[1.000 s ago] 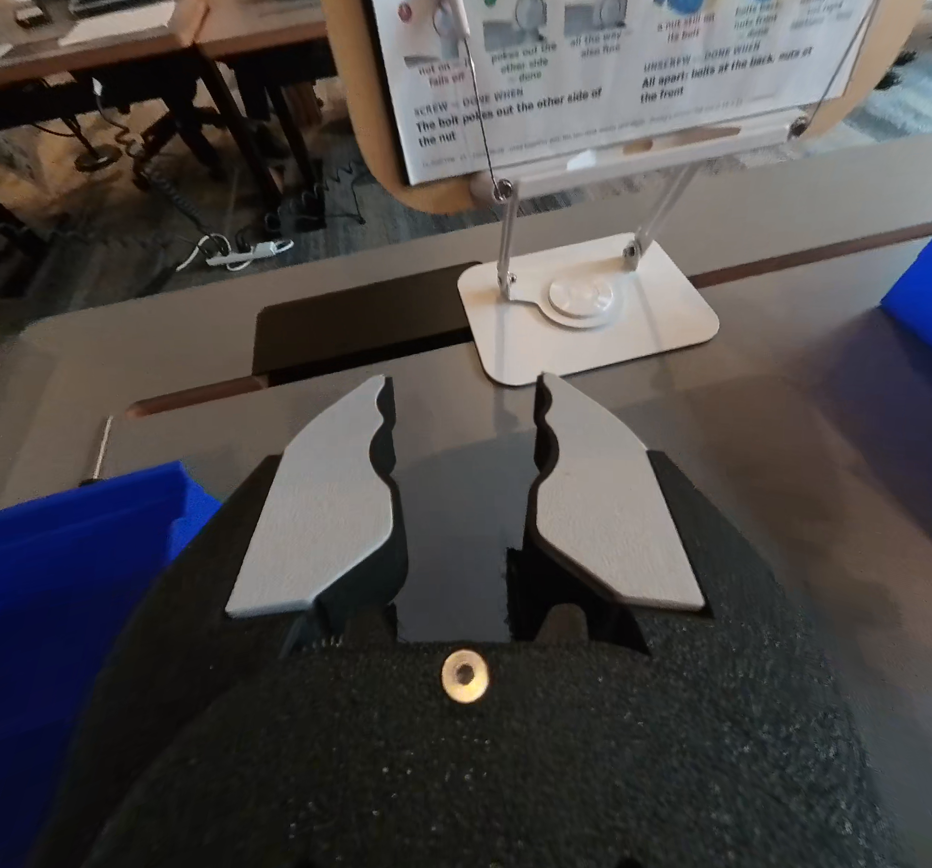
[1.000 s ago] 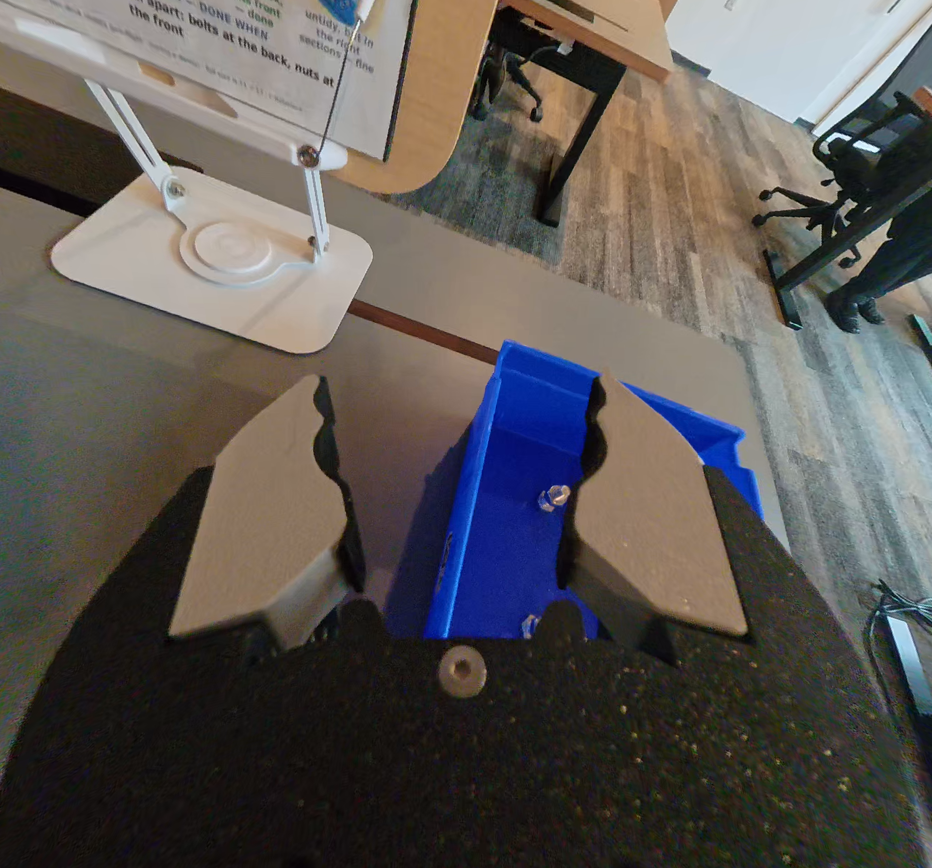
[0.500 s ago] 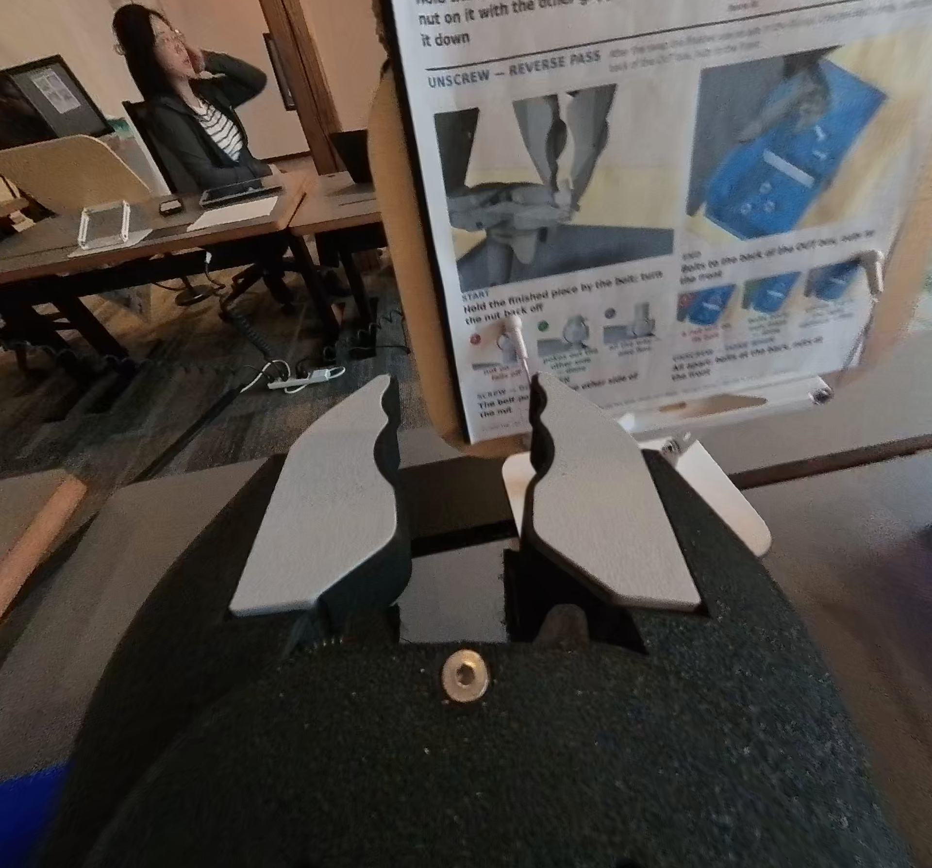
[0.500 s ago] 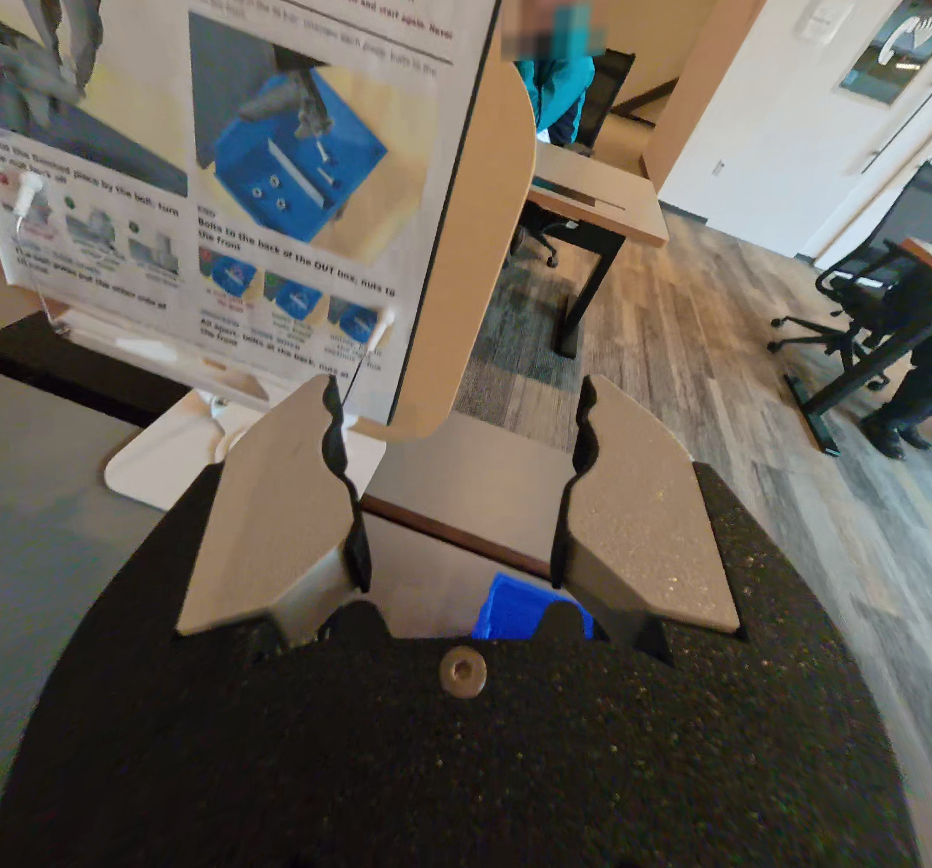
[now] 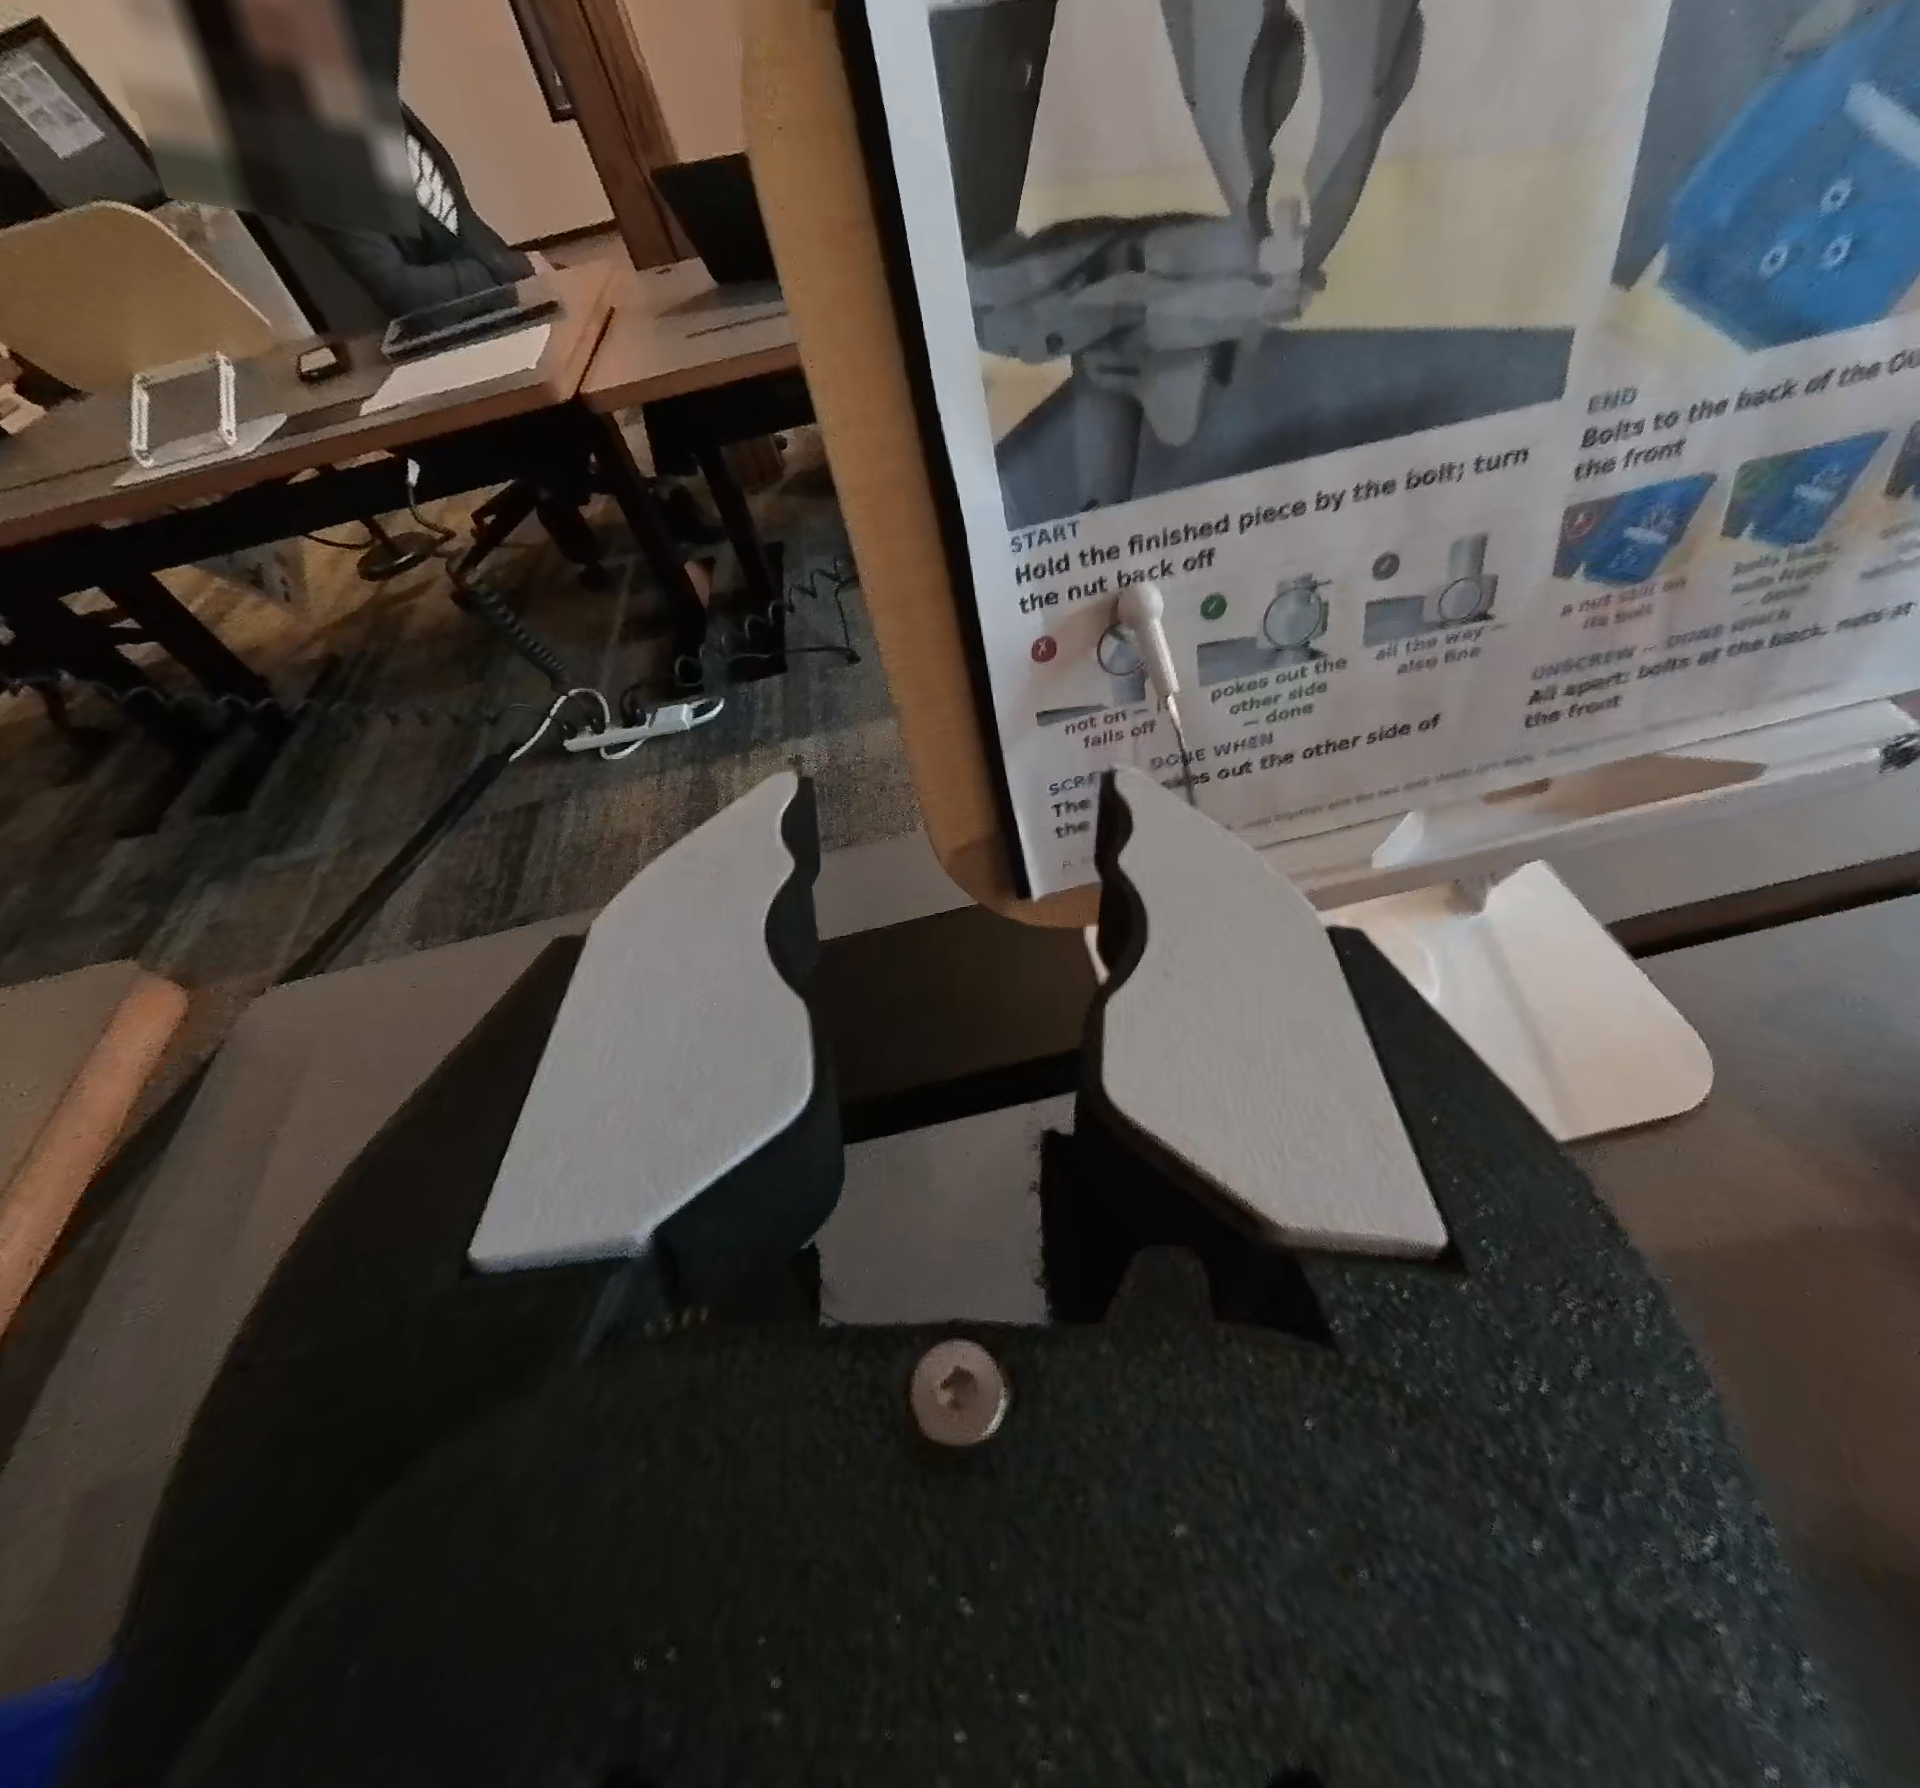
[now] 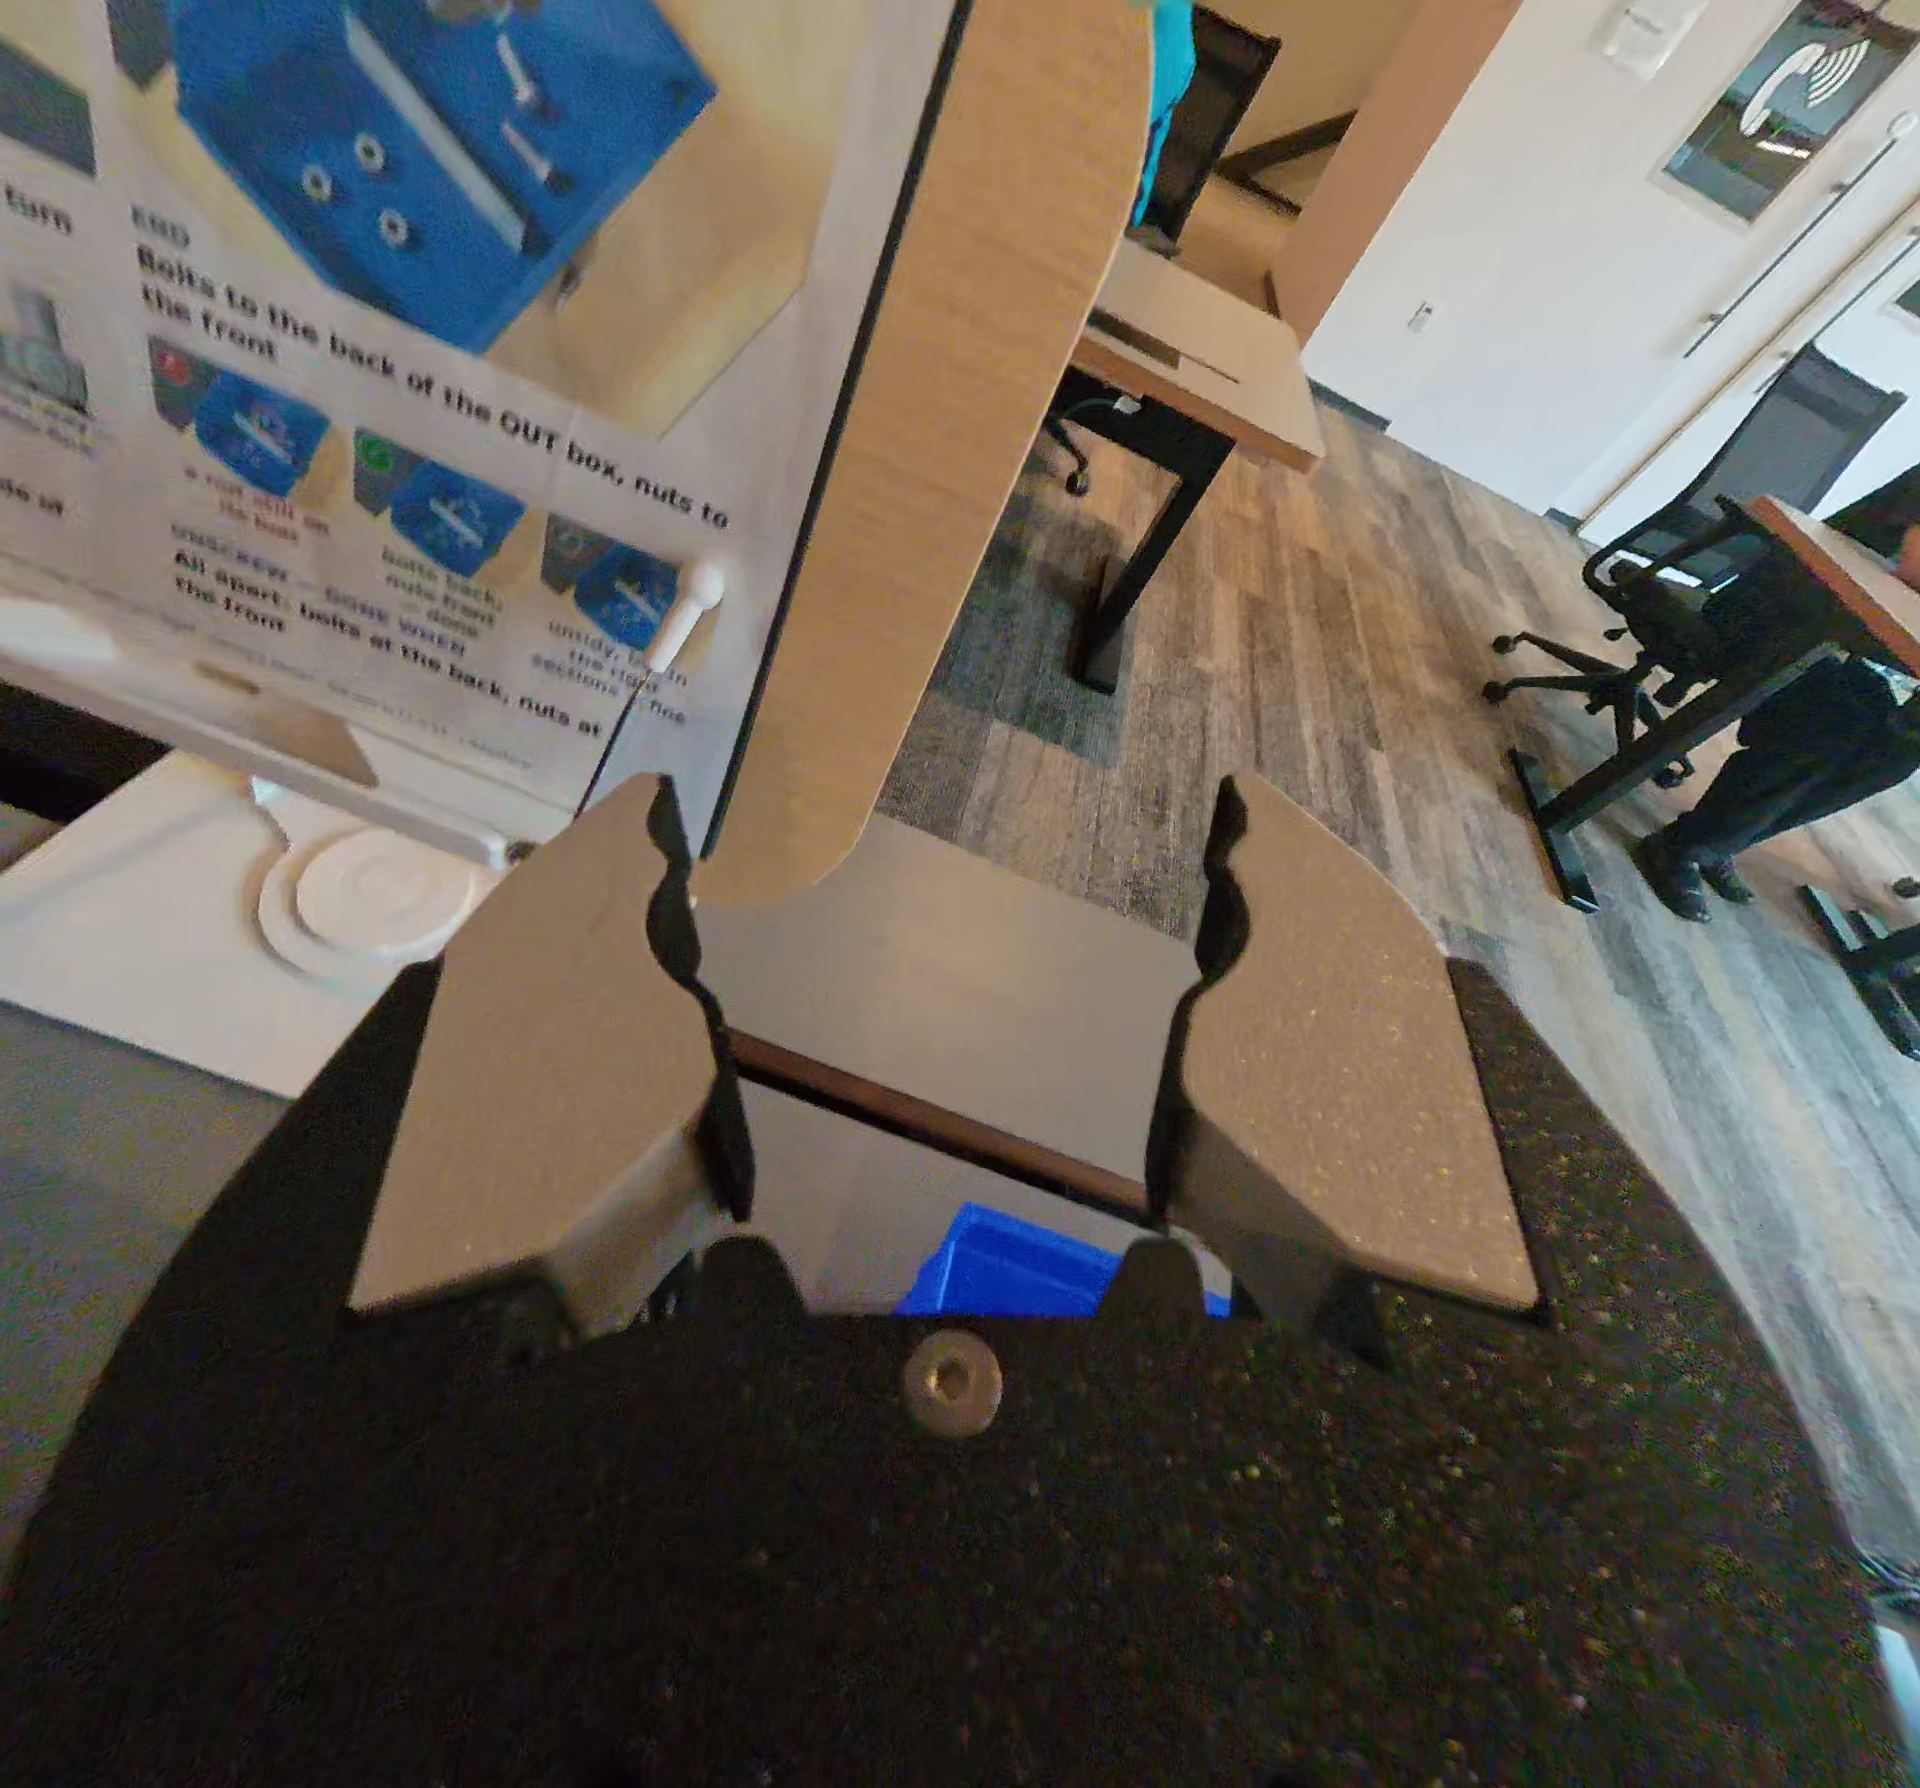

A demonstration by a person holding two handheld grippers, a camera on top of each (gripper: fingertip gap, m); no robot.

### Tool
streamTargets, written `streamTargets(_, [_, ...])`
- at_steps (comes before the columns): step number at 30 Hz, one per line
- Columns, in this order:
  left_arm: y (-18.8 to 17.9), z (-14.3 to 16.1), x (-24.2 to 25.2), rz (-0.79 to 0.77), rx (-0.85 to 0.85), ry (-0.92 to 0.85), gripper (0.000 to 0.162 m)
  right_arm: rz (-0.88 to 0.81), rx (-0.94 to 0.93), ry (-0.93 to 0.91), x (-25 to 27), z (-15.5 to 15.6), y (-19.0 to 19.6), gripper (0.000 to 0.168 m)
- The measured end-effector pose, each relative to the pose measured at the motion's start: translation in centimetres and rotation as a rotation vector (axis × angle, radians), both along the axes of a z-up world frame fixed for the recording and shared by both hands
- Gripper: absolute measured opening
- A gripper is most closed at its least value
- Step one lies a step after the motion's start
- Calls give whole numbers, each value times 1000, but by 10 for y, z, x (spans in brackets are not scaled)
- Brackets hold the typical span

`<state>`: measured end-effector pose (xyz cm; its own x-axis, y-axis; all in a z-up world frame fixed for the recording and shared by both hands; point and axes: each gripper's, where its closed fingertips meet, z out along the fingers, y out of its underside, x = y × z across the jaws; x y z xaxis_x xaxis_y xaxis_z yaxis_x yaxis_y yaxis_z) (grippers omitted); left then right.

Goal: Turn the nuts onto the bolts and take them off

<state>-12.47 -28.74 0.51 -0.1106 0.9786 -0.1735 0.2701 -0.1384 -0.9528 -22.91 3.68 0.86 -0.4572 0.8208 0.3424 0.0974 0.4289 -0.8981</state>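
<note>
My left gripper [image 5: 951, 793] is open and empty, raised above the grey table [image 5: 312, 1042] and pointing at the instruction sheet [image 5: 1351, 388]. My right gripper [image 6: 940, 798] is open wider and empty, also raised and pointing past the table's far edge. Only a corner of a blue bin [image 6: 1023, 1265] shows low between the right fingers. A sliver of another blue bin [image 5: 52, 1728] shows at the bottom left of the left wrist view. No nuts or bolts are in view.
The instruction sheet [image 6: 364, 336] stands on a white holder [image 5: 1538, 1000] at the back of the table, in front of a wooden panel [image 6: 997, 388]. Beyond are desks [image 5: 312, 408], office chairs [image 6: 1662, 637], cables on the floor [image 5: 644, 720] and standing legs [image 6: 1787, 772].
Both grippers have tilted up from looking down at the table and bins to looking at the sheet and room. The bolts in the right bin have dropped out of view. Jaw openings are unchanged.
</note>
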Motion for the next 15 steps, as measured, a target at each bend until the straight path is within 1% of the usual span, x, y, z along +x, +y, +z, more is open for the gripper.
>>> streamTargets(2, [6,7,2,-23,13,35,49,0,-5,3,5,0,2,94])
streamTargets(7, [6,-1,5,-14,9,-14,51,3,-34,-21,9,-3,6,93])
streamTargets(9, [6,-1,6,-14,16,-9,50,1,-4,-38,10,-7,6,94])
streamTargets(12, [8,-14,6,-20,11,-63,50,-16,24,-60,12,-13,11,95])
streamTargets(15, [13,-25,6,-40,14,-108,51,-1,2,-59,14,-9,13,94])
